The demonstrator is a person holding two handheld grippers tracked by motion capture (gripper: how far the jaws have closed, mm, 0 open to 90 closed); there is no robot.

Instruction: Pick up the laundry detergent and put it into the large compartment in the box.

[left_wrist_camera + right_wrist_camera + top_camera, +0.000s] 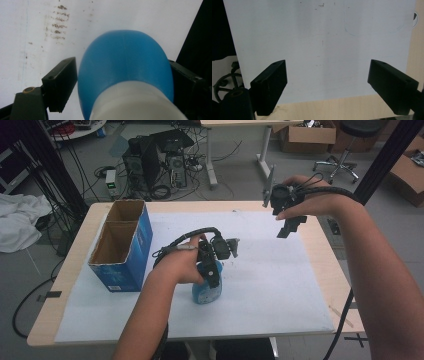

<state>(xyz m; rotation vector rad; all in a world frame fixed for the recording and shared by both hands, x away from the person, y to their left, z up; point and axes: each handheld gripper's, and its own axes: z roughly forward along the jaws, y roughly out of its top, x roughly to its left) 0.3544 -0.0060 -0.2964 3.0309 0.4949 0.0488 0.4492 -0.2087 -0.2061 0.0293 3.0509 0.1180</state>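
Observation:
A blue bottle with a white part stands on the white sheet near the table's front middle. My left gripper reaches down over it. In the left gripper view my left gripper is open wide, one jaw on each side of the bottle and close to its sides. My right gripper hangs in the air over the far right of the sheet. In its own view the right gripper stands open with nothing between its fingers.
An open-topped blue cardboard box with two compartments stands at the table's left. The wooden table edge shows beyond the sheet. Past the table lie a computer tower, cables and cardboard boxes on the floor.

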